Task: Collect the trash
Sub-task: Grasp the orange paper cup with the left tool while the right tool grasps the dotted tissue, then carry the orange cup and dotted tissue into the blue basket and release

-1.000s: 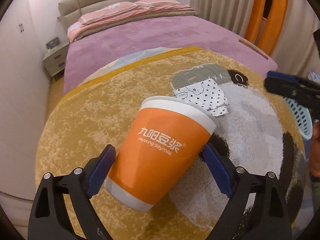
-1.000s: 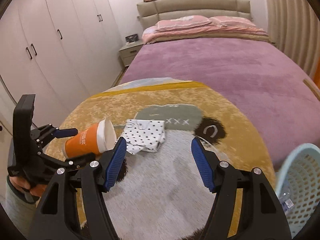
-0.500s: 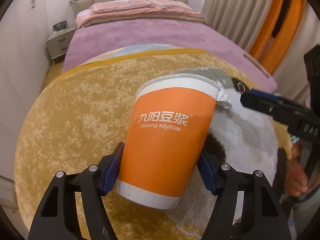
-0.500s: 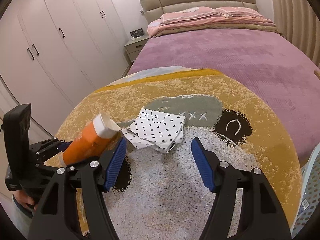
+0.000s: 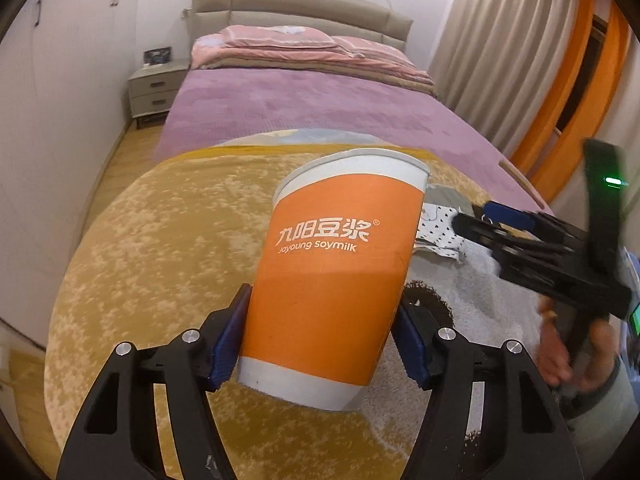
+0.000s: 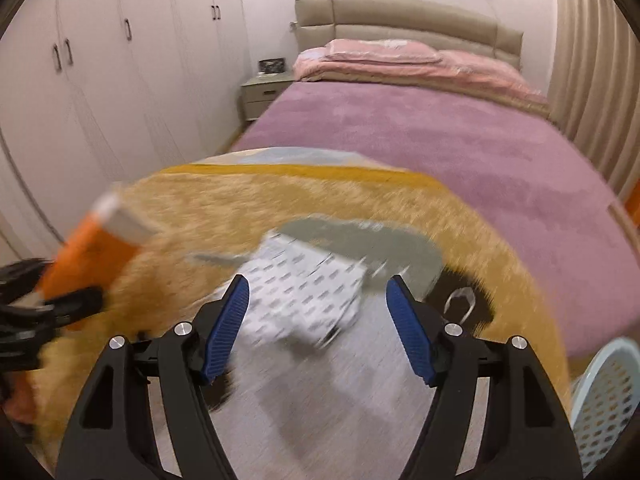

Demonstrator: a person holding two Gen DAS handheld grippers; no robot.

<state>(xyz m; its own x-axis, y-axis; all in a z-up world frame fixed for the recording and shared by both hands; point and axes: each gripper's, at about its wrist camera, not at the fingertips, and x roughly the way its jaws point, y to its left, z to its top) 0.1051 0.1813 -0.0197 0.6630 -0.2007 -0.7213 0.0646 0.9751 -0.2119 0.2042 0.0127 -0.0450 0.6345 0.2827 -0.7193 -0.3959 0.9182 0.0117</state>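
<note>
Your left tool [image 5: 320, 336] is closing on the orange cup [image 5: 336, 272], lifted above the rug. Your right tool [image 6: 316, 320] is opening, empty; the dotted paper [image 6: 304, 292] lies at twelve o'clock, nearer to it.

An orange paper cup [image 5: 332, 280] with a white rim and base band, printed "Joyoung soymilk" under white Chinese characters, stands nearly upright, mouth up, leaning slightly to the right, clamped low on its sides between blue pads [image 5: 230, 336], lifted clear of the rug. Behind it to the right, a crumpled white wrapper [image 6: 304, 292] with small dark dots lies flat on the rug, blurred in the right wrist view.
</note>
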